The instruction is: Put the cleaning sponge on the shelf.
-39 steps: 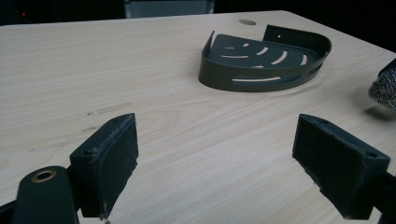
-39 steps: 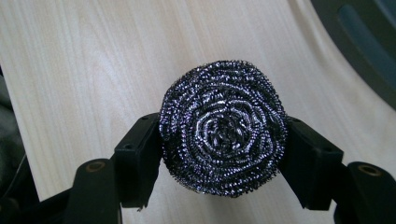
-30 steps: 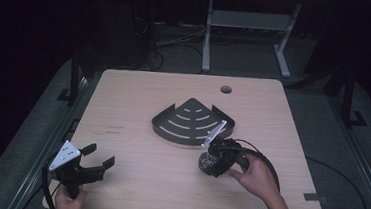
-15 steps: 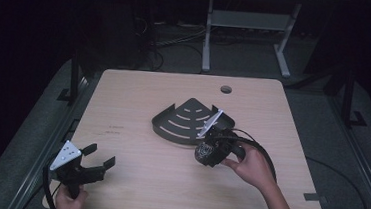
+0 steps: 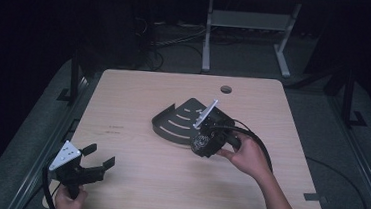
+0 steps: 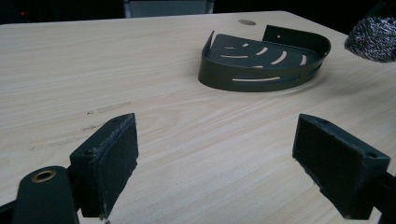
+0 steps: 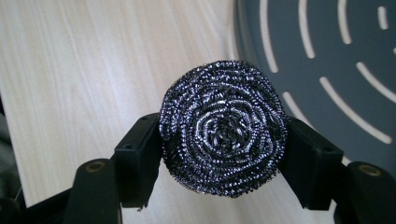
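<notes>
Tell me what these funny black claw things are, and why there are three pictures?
They are hand-held grabbers, not a robot. A person holds one in each hand. The big picture comes from a camera above the wooden table. In it the left claw waits open near the table's front corner, and the right claw is by the dark curved tray with slots in it.

The other two pictures come from little cameras riding on each claw, looking along its two black jaws. The left one shows its jaws wide apart with nothing between them, and the tray farther off. The right one shows its jaws squeezing a round shiny metal scrubber, held above the table right beside the tray.
</notes>
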A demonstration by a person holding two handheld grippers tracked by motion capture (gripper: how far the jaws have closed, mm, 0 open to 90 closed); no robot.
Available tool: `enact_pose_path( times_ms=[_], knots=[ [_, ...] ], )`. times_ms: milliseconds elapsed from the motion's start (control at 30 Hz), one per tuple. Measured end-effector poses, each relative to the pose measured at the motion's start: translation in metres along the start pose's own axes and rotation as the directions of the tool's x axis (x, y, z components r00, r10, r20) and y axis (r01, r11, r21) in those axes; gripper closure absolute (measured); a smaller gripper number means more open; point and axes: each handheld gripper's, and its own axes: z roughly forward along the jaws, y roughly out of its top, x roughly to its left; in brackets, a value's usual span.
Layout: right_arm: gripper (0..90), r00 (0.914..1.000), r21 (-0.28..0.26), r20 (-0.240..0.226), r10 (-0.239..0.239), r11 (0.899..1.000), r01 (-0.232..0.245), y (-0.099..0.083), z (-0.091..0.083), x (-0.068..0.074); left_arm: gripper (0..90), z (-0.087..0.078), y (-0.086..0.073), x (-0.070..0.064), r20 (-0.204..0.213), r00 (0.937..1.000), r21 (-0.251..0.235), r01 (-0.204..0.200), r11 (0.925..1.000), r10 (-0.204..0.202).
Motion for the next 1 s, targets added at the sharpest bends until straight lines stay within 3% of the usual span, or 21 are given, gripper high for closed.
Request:
enact_pose_path(
  times_ms=[200, 800, 1000],
  knots=[
    [33.7, 0.9996, -0.018, -0.024, 0.014, 1.000, -0.015, 0.007, -0.001, -0.010, 13.7, 0.000, 0.000, 0.000, 0.004, 1.0000, 0.000, -0.004, 1.0000, 0.004],
    [33.7, 0.9992, 0.027, -0.005, 0.039, 0.999, -0.039, 0.031, 0.009, -0.039, 13.7, -0.001, 0.001, 0.002, 0.000, 1.0000, 0.000, -0.005, 1.0000, 0.005],
    [33.7, 0.9980, 0.018, -0.009, 0.062, 0.998, -0.062, 0.036, 0.010, -0.051, 13.7, 0.000, 0.001, 0.000, 0.004, 1.0000, -0.001, -0.004, 1.0000, 0.004]
  ],
)
